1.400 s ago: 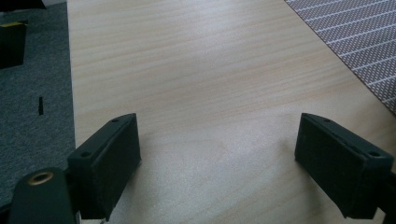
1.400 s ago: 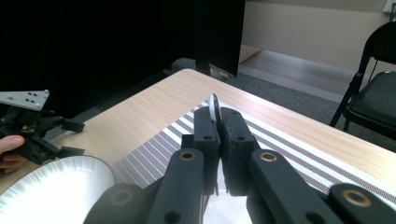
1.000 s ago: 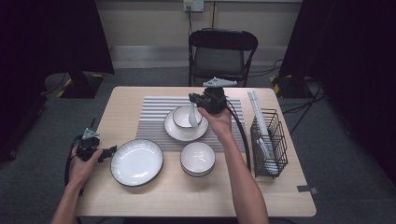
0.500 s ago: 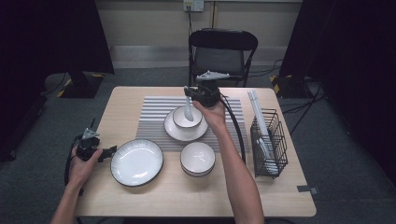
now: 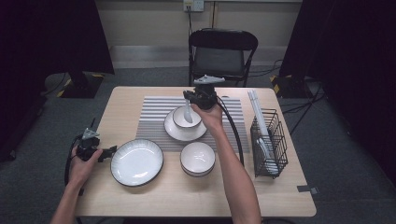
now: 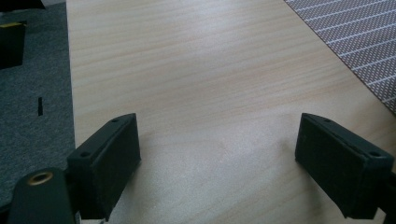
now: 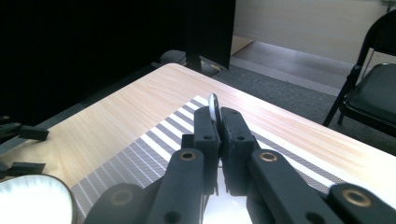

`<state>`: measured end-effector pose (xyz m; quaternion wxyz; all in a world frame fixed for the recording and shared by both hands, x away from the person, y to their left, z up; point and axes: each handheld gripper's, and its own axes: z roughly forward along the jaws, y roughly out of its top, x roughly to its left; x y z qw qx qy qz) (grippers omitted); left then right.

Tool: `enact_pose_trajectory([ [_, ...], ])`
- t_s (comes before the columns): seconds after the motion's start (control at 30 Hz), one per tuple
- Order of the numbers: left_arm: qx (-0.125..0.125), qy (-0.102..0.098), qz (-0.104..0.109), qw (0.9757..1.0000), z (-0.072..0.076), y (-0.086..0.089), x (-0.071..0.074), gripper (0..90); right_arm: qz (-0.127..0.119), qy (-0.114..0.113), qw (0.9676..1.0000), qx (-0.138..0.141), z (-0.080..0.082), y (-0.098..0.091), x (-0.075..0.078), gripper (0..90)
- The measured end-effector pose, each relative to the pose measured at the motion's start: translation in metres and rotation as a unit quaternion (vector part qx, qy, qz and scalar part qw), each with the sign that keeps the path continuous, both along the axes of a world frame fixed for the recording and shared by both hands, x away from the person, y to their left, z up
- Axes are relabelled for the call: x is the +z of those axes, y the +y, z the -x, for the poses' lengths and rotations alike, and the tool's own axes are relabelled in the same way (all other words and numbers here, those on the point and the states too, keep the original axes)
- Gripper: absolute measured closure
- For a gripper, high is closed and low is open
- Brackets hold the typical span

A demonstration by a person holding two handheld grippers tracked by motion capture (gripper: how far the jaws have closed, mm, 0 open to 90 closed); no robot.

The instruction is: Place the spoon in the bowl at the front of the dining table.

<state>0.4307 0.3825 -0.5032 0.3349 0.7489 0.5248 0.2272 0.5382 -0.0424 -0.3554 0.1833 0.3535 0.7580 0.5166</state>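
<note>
White spoon (image 5: 187, 113): held by its handle end between the closed jaws of the right gripper (image 5: 192, 99), its bowl end hanging down into the small bowl (image 5: 187, 118); in the right gripper view the tip of the handle (image 7: 214, 108) stood up between the two pads. Small bowl: set on a white saucer-plate (image 5: 185, 131) on the striped placemat (image 5: 152, 119), toward the far middle of the table (image 5: 116, 105). Second bowl (image 5: 198, 158): just off the mat's near edge, near the table's middle. Large dark-rimmed plate (image 5: 137, 162): toward the near left. Wire rack (image 5: 269, 142): along the right edge, with white utensils inside. Left gripper (image 5: 108, 151): at the left edge beside the large plate, jaws spread wide over bare wood, holding nothing.
</note>
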Motion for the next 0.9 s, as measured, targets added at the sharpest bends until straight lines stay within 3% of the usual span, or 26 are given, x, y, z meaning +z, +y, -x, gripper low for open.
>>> enact_pose_trajectory([
  [0.07,0.0,0.0,0.0,1.0,0.0,0.0,0.0,13.4,-0.008,0.003,1.0,0.003,-0.002,0.0,-0.001,86.4],
  [0.4,-0.001,0.0,0.0,1.0,0.0,0.0,0.0,13.4,0.002,0.012,0.9999,-0.003,-0.009,0.004,-0.011,86.4],
  [0.9,0.0,0.0,0.0,1.0,0.0,0.0,0.0,13.4,0.013,0.014,0.9998,-0.005,-0.003,0.002,-0.023,86.4],
])
